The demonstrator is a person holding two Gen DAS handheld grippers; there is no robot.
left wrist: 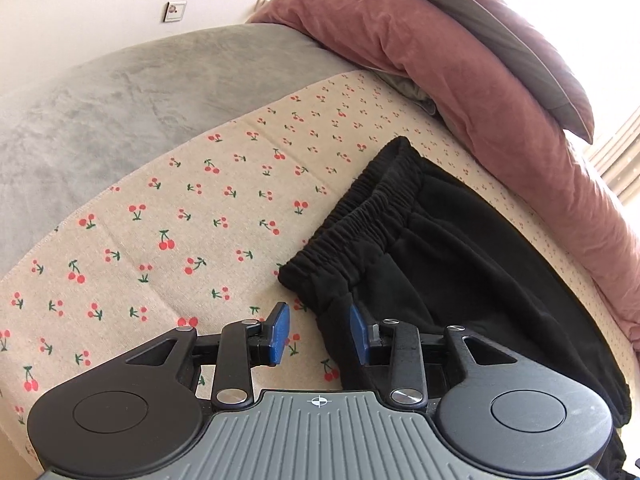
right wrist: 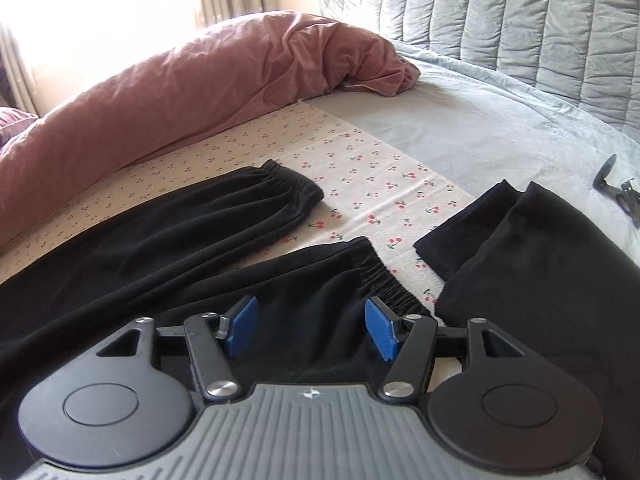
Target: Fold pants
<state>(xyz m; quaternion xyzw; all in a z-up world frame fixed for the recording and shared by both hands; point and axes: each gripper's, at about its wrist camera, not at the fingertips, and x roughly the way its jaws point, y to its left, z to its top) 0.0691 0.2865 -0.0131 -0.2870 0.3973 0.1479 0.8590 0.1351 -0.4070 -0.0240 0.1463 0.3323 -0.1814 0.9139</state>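
Black pants lie flat on a cherry-print cloth [left wrist: 180, 220] on the bed. The left wrist view shows their gathered elastic waistband [left wrist: 380, 208]. My left gripper [left wrist: 320, 326] hovers at the waistband's near corner, open, with the fabric's edge lying loose between the blue pads [left wrist: 280, 330]. The right wrist view shows two legs with elastic cuffs, the far cuff [right wrist: 288, 184] and the near cuff [right wrist: 384, 280]. My right gripper [right wrist: 310, 322] is open just above the near leg, close behind its cuff, gripping nothing.
A second black garment [right wrist: 528, 272], folded, lies to the right of the cuffs. A pink duvet [right wrist: 192, 92] is bunched along the far side, under a grey pillow [left wrist: 520, 40]. A grey blanket [left wrist: 120, 112], a quilted headboard [right wrist: 500, 12] and a small metal clip [right wrist: 616, 188] are also in view.
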